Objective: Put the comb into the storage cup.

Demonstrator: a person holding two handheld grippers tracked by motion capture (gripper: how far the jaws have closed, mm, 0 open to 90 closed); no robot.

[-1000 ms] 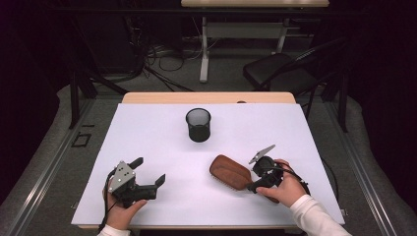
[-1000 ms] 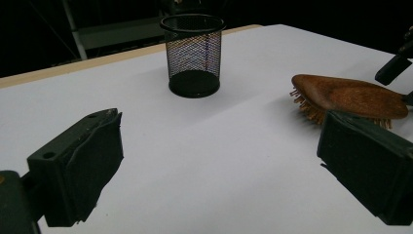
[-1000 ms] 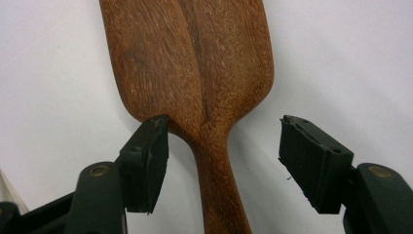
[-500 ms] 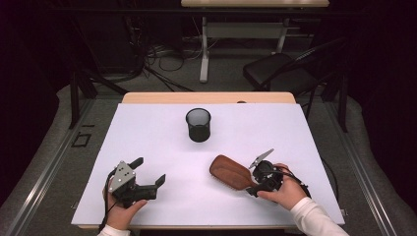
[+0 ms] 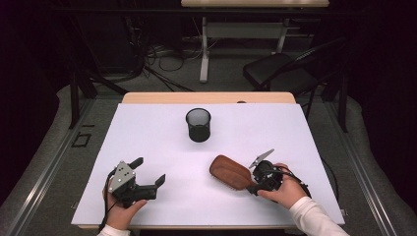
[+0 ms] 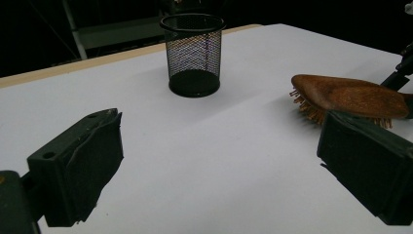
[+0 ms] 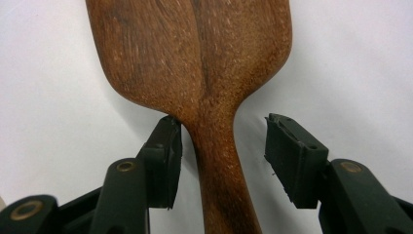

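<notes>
The right gripper (image 7: 221, 146) has its jaws set apart on either side of the neck of a wooden hairbrush (image 7: 195, 63), where the handle widens into the head. In the right gripper view the left-hand jaw lies right against the wood, while a clear gap of white table shows between the handle and the right-hand jaw, so the brush is straddled, not clamped. The handle runs back between the jaws toward the hand, and the broad head lies just ahead of the fingertips.

From above, the right gripper (image 5: 259, 173) sits in the person's right hand (image 5: 281, 191) near the front edge of the table (image 5: 314, 137), and the hairbrush (image 5: 230, 172) points away from it toward the person's left. The left gripper view shows the hairbrush (image 6: 348, 95) lying back-up, bristles down on the table.

The left gripper (image 5: 142, 172) rests in the left hand (image 5: 123, 211) well apart from the brush, on the far side of it from the right gripper. Its jaws stand wide with nothing between them but bare table.

A black mesh cup (image 5: 198, 124) stands upright farther out, ahead of both grippers and roughly between them; in the left gripper view the mesh cup (image 6: 193, 53) rises ahead between the wide jaws.
</notes>
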